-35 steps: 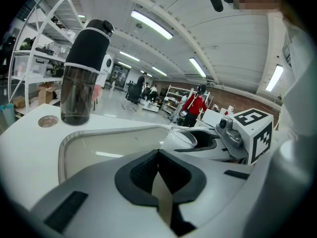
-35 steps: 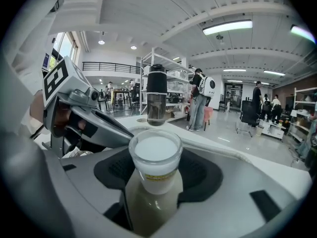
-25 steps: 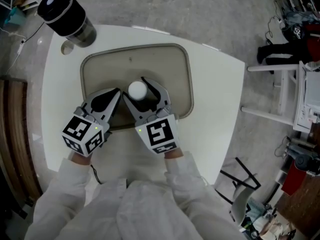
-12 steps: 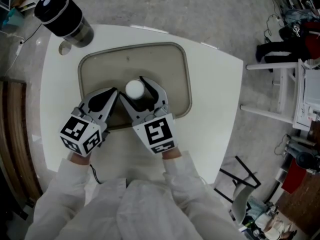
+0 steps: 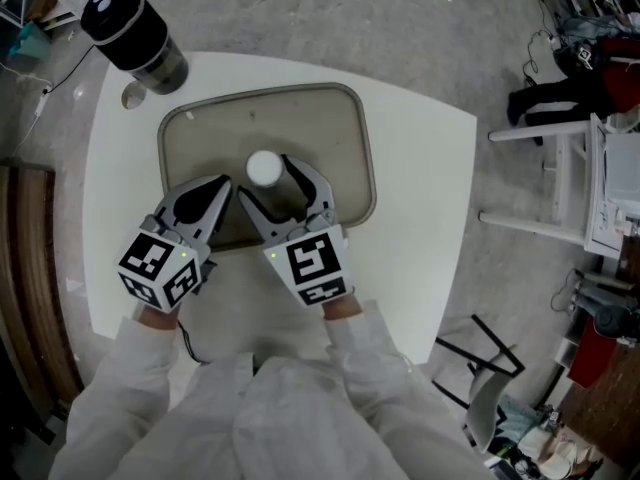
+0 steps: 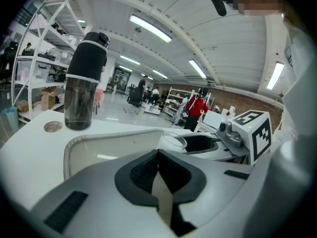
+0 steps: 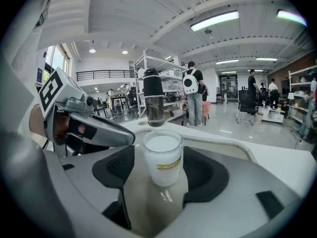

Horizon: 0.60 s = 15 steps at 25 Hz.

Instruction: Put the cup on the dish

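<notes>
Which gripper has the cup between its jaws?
The right gripper: its jaws have just been opening and stand apart around the white cup on the dish. The left gripper has its jaws together, empty.

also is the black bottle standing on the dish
No, the bottle stands on the white table, outside the rim of the dish.

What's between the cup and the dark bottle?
Only bare dish, its rim, then white table separate the cup from the bottle; the head view shows it.
</notes>
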### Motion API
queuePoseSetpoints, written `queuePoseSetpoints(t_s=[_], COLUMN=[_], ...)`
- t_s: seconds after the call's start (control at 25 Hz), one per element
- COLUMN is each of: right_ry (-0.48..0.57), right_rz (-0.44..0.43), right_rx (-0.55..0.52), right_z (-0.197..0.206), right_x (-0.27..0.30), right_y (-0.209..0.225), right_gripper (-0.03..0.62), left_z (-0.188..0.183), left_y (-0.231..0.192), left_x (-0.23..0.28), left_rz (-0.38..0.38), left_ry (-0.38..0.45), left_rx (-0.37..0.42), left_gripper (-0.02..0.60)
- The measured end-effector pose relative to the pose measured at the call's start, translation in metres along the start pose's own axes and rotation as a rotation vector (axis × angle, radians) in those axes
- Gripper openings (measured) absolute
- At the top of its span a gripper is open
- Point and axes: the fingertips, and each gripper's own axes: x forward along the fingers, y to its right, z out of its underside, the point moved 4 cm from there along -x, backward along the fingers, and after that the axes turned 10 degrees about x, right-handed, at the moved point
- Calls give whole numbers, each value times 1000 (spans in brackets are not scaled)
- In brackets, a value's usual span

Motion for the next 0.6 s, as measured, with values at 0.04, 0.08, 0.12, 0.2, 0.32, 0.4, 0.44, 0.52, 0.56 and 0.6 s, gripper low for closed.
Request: queuePoseSetpoints(t_s=[0.04, 0.08, 0.12, 0.2, 0.32, 0.4, 0.44, 0.52, 0.56, 0.6], right_ry=[4, 9, 13, 25, 49, 69, 81, 112, 130, 149], right_rz=[0, -1, -1, -2, -6, -11, -13, -15, -14, -13], right_rx=[-4, -7, -10, -15, -18, -33, -47, -71, -77, -80], right_z=[-1, -2, -3, -7, -13, -18, -20, -25, -28, -30], right_x=[-5, -10, -15, -25, -43, -58, -67, -86, -96, -107], right_y=[-1, -3, -4, -8, -13, -20, -24, -33, -36, -39], right_gripper=[295, 295, 295, 295, 295, 295, 295, 293, 295, 293], left_z=[-1, -2, -4, -7, -15, -19, -20, -22, -23, -24], left_y=[3, 6, 9, 17, 32, 45, 52, 67, 76, 85], left_x=[-3, -7, -10, -19, -33, -44, -50, -61, -66, -71], left_rz=[-5, -11, -17, -29, -45, -54, -58, -62, -61, -61], left_ry=[2, 6, 10, 20, 42, 60, 67, 79, 83, 86], left_rx=[4, 7, 10, 17, 35, 53, 63, 87, 101, 115], left_gripper=[6, 6, 6, 6, 6, 6, 6, 6, 6, 6])
